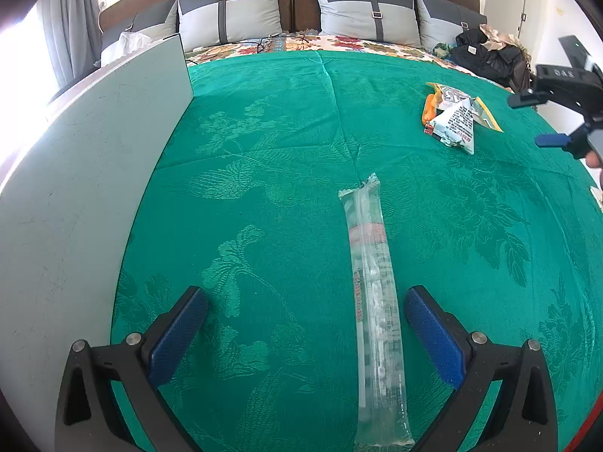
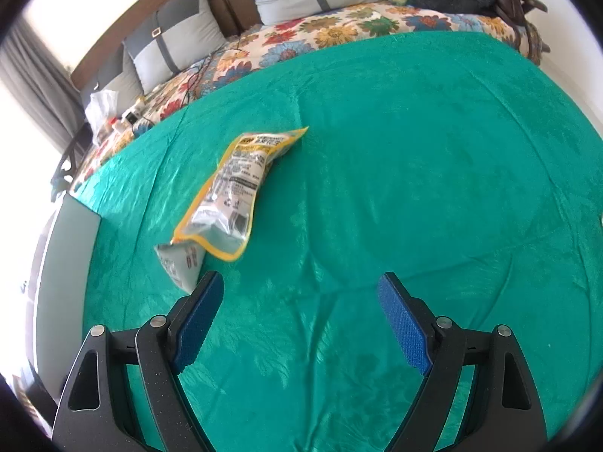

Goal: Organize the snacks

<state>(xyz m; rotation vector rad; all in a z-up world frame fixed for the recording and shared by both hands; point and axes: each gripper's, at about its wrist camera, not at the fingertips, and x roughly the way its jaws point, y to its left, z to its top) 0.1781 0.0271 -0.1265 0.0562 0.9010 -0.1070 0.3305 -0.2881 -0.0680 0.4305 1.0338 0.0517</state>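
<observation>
A long clear snack packet (image 1: 375, 301) lies lengthwise on the green cloth, between the fingers of my open left gripper (image 1: 306, 314) and nearer the right finger, untouched. Farther right lies a small heap of snacks: a yellow-edged pouch (image 1: 480, 111), a white triangular packet (image 1: 458, 126) and an orange stick (image 1: 428, 109). In the right wrist view the yellow-edged pouch (image 2: 235, 188) rests on a white packet (image 2: 181, 265), just beyond my left fingertip. My right gripper (image 2: 301, 303) (image 1: 561, 120) is open and holds nothing.
A grey-white board (image 1: 86, 196) (image 2: 64, 282) lies along the left side of the green cloth (image 1: 282, 132). Behind are a floral bedspread (image 2: 320, 34), grey pillows (image 1: 230, 11) and a dark pile of clothes (image 1: 486, 52). Small items sit at the bed's far left (image 2: 120, 120).
</observation>
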